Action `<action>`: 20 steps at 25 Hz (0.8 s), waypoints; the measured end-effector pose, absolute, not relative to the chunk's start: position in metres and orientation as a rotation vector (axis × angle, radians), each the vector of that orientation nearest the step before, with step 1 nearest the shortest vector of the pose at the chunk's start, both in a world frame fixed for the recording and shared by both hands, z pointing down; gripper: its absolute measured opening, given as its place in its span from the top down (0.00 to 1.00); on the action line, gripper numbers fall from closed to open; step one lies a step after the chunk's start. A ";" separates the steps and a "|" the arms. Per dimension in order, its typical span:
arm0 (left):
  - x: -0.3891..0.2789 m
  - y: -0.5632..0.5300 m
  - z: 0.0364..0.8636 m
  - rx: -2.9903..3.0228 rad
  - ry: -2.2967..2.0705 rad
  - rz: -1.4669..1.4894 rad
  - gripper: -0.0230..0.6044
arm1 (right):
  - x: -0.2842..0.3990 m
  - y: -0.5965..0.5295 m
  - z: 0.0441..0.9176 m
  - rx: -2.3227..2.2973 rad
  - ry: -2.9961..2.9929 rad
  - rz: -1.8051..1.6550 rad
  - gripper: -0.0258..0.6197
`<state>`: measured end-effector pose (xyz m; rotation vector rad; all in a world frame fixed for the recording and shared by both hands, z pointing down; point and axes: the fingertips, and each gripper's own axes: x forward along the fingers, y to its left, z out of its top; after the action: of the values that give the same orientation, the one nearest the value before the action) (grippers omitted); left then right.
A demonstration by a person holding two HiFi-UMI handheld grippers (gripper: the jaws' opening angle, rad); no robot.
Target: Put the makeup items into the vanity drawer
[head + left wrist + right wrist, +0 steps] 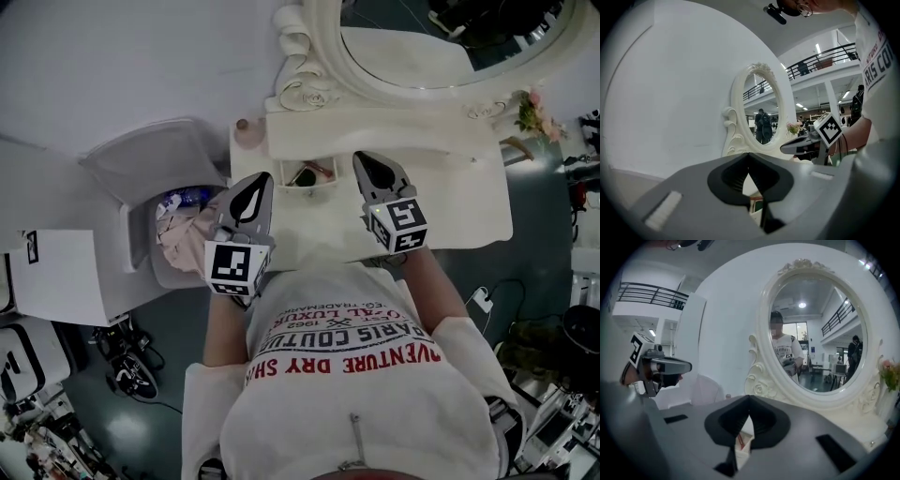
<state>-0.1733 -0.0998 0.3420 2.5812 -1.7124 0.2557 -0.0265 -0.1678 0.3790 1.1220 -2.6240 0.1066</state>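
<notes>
A small open drawer (309, 190) sits in the white vanity top (459, 197) below the mirror. It holds a dark makeup item (302, 176) and a pink one (322, 169). My left gripper (261, 178) hovers just left of the drawer, jaws together and empty. My right gripper (364, 161) hovers just right of it, also shut with nothing held. In the left gripper view the left gripper (749, 154) points at the mirror, with the right gripper (806, 143) beside it. Through the right gripper's (749, 397) jaw gap a white and red bit (742, 440) shows below.
An oval mirror (441, 37) in an ornate white frame stands at the back of the vanity. A small pink jar (246, 127) sits at its left corner, flowers (534, 112) at the right. An open bin (178, 225) with clothing stands left of the vanity.
</notes>
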 end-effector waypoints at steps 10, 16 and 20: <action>-0.142 -0.118 0.332 2.573 -1.745 0.295 0.95 | 0.004 -0.158 0.325 1.124 -2.809 -0.049 0.95; -0.142 -0.121 0.323 2.544 -1.804 0.251 0.95 | 0.006 -0.157 0.333 1.063 -2.779 -0.108 0.95; -0.142 -0.121 0.325 2.536 -1.809 0.269 0.95 | 0.007 -0.158 0.331 1.068 -2.780 -0.119 0.95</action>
<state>-0.1421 -0.1210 0.3249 2.5358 -1.8089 0.2690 0.0066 -0.1581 0.3314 1.0675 -2.7799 -0.1186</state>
